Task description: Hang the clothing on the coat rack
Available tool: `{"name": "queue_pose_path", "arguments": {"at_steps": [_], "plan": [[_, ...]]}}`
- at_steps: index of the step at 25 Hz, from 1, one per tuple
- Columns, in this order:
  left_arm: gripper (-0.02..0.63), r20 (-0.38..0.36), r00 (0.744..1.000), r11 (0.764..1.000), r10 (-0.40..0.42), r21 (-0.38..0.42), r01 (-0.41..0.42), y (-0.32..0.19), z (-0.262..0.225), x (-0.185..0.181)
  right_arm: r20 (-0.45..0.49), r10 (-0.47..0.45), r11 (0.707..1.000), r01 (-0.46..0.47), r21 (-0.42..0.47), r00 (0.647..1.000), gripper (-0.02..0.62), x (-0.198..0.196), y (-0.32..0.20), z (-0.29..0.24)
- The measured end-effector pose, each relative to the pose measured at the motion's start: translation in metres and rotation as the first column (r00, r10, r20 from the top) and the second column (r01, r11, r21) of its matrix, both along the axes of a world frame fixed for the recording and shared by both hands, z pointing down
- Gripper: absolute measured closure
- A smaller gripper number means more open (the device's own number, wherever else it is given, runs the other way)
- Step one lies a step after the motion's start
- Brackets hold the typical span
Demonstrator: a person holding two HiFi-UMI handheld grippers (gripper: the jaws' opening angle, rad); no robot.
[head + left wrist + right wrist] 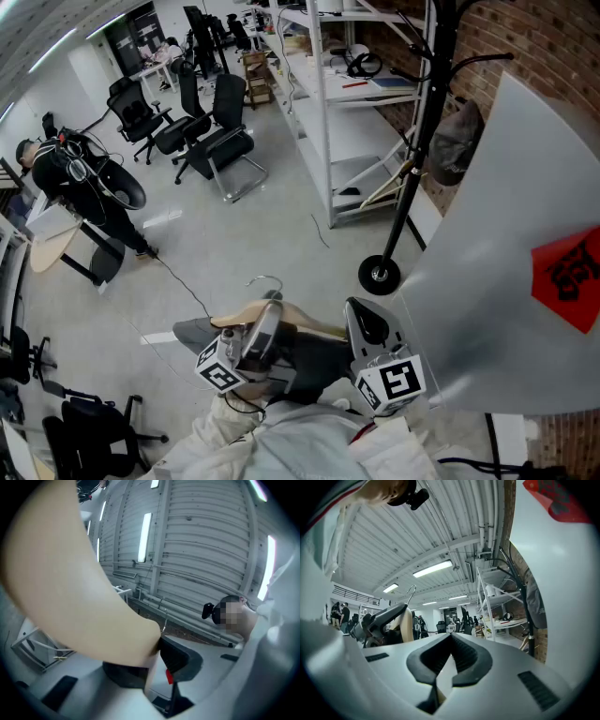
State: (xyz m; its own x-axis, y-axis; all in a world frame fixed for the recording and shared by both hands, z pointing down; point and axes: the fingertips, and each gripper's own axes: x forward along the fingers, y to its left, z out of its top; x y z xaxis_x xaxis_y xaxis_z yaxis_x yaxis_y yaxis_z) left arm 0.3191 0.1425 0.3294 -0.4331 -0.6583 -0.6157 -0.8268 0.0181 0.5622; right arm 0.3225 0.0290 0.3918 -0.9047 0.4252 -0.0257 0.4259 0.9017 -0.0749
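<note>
Head view, left gripper: my left gripper (pixel 270 317) sits low in frame, close to my body, clamped on the wooden hanger (pixel 305 325).
Head view, clothing: the dark clothing (pixel 314 354) drapes over that hanger, with the metal hook (pixel 266 280) standing up above it. All of it is well apart from the rack.
Head view, coat rack: the coat rack (pixel 412 187) stands at right by the brick wall, with a grey cap (pixel 455 141) on one arm. A white panel (pixel 497 281) with a red patch fills the near right.
Head view, right gripper: my right gripper (pixel 367 323) is just beside the left one, at the right edge of the clothing.
Left gripper view, grip: the pale wood of the hanger fills the left half and runs down between the two dark pads, which press on it. A ribbed ceiling is behind.
Right gripper view, grip: the jaw tips meet and I see nothing gripped.
Right gripper view, beyond: the left gripper with the hanger is at left, and the rack is at right against the brick.
</note>
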Motion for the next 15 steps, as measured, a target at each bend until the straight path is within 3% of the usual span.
{"name": "queue_pose_path", "arguments": {"at_steps": [6, 15], "plan": [[0.494, 0.024, 0.999, 0.999, -0.033, 0.002, 0.033, 0.030, 0.004, -0.035, -0.001, -0.029, 1.000, 0.029, -0.005, 1.000, 0.571, -0.037, 0.029, 0.009], [0.494, 0.044, 0.999, 0.999, 0.029, 0.021, -0.030, 0.044, 0.005, -0.142, -0.001, 0.028, 0.999, -0.028, 0.041, 1.000, 0.571, -0.142, 0.048, 0.010]]}}
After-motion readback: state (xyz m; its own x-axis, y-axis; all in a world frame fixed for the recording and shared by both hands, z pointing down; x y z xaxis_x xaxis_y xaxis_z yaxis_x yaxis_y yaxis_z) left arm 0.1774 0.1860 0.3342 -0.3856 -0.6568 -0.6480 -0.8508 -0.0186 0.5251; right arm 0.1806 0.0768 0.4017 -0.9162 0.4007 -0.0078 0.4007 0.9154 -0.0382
